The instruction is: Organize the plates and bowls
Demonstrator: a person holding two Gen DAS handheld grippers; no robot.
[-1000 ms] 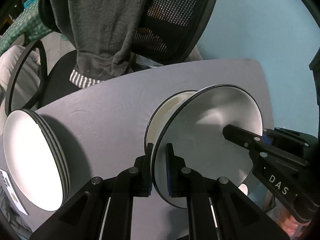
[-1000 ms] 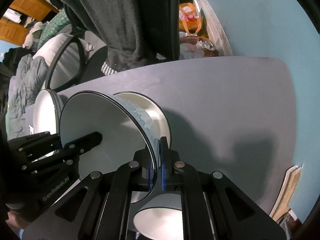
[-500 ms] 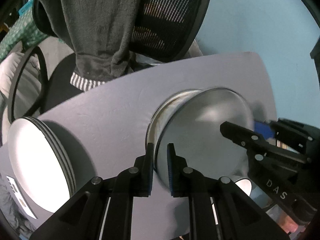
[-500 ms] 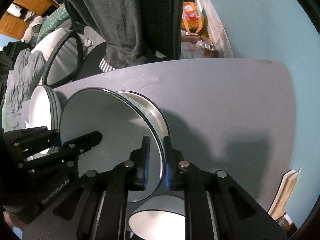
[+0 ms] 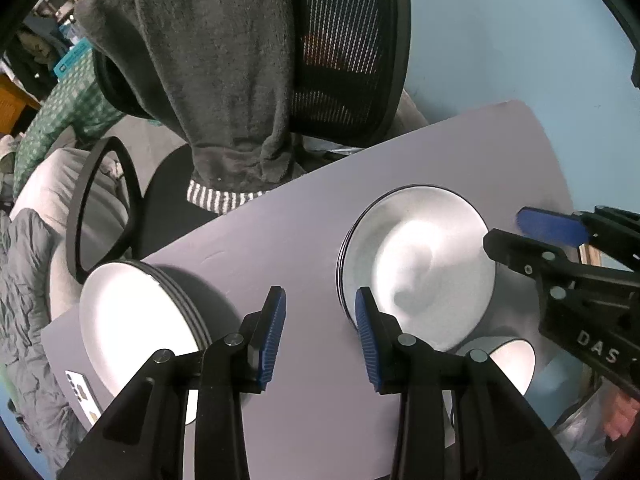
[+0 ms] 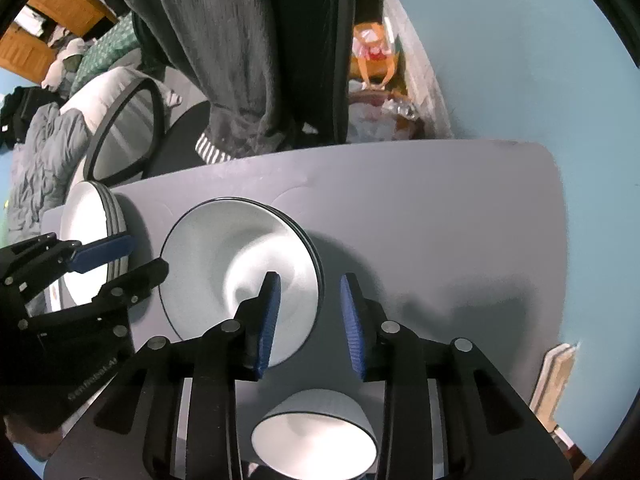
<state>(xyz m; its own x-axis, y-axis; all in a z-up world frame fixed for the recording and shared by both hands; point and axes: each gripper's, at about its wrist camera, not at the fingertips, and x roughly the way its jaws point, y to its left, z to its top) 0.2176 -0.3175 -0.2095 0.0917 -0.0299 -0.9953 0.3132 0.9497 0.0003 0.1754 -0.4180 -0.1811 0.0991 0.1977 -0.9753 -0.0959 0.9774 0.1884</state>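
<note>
A stack of white bowls with black rims [image 5: 416, 264] sits on the grey table [image 5: 280, 240]; it also shows in the right wrist view [image 6: 240, 268]. A stack of white plates [image 5: 132, 320] sits at the table's left; it also shows in the right wrist view [image 6: 90, 236]. A single white bowl [image 6: 316, 436] stands near the front edge; it also shows in the left wrist view [image 5: 508, 360]. My left gripper [image 5: 320, 332] is open and empty, just left of the bowl stack. My right gripper [image 6: 308, 316] is open and empty at the stack's right rim.
A black mesh office chair [image 5: 344, 52] draped with a grey sweater [image 5: 208, 72] stands behind the table. A phone [image 5: 82, 396] lies by the plates. A blue wall [image 6: 520, 80] lies to the right. Bedding and clutter are to the left.
Both grippers held the top bowl tilted by its rim, lowered it onto the bowl stack, then opened and let go. The bowl now rests nested on the stack.
</note>
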